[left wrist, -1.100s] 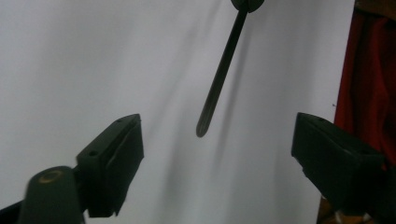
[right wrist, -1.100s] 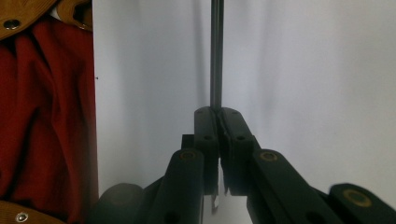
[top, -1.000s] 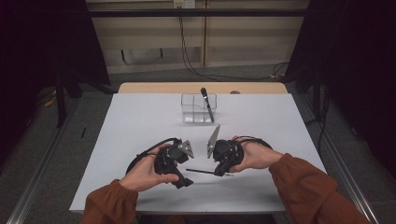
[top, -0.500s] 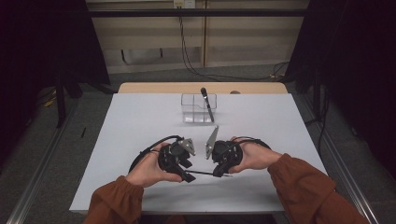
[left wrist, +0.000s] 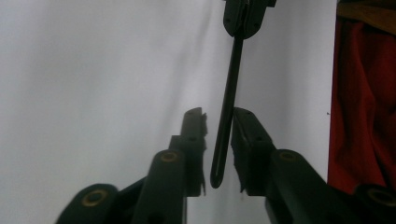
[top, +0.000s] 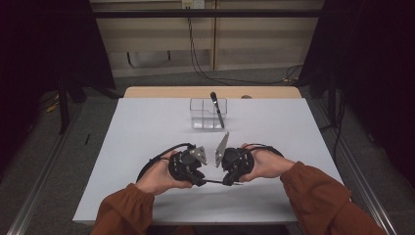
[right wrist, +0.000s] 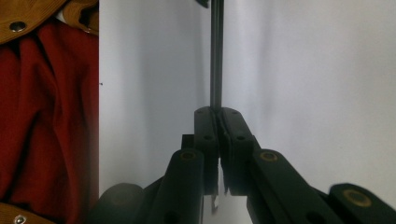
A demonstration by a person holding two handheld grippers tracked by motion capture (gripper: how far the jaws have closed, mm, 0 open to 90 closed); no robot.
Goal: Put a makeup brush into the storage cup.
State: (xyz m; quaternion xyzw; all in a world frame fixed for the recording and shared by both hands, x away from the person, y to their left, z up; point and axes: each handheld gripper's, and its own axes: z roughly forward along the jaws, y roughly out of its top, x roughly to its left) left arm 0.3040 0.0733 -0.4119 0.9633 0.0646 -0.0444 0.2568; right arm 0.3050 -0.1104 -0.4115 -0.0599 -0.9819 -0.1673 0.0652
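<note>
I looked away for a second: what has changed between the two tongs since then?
The left tongs have just been closing around the thin black rod; a slight gap remains on one side. The right tongs stay clamped on its other end. The clear box has not moved.

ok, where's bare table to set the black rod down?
Free: the white table left of the clear box, the stretch right of it toward the far right edge, and the band between box and grippers. Crowded: near centre, where the left gripper and right gripper meet on the black rod.
</note>
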